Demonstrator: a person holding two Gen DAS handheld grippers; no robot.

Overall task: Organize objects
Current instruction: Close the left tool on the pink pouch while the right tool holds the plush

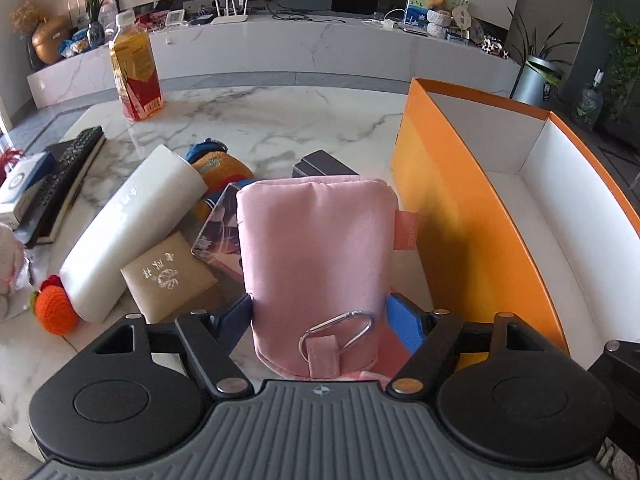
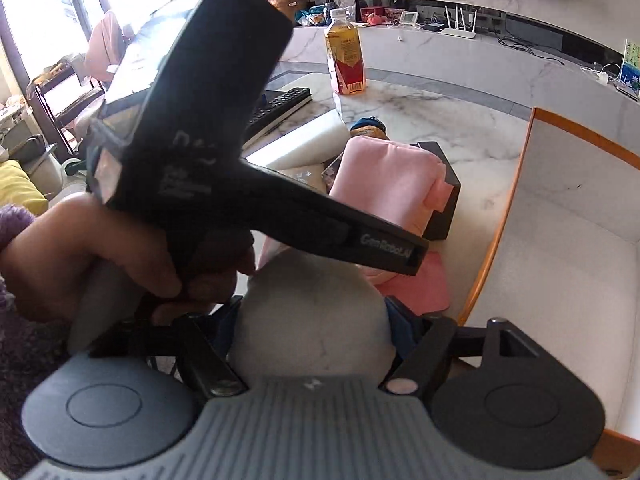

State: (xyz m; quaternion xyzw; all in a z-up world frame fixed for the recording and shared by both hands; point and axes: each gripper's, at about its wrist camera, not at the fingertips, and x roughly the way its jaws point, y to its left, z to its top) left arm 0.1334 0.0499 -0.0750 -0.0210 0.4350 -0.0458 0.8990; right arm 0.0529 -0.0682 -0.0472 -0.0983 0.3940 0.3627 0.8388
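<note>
My left gripper (image 1: 320, 312) is shut on a pink padded pouch (image 1: 316, 248) with a metal carabiner (image 1: 340, 330), held just above the marble table (image 1: 280, 128), left of the open orange box (image 1: 472, 216). The pouch also shows in the right wrist view (image 2: 384, 176), under the left gripper's black body (image 2: 208, 128). My right gripper (image 2: 316, 320) is shut on a pale grey rounded object (image 2: 312, 320), close to the orange box's near wall (image 2: 496, 240).
On the table lie a white cylinder (image 1: 132, 232), a tan pouch (image 1: 168, 276), an illustrated card (image 1: 220, 228), an orange knitted fruit (image 1: 54, 308), a dark box (image 1: 324, 162), remote controls (image 1: 64, 176) and a juice bottle (image 1: 136, 68). The box interior (image 1: 560, 216) is white.
</note>
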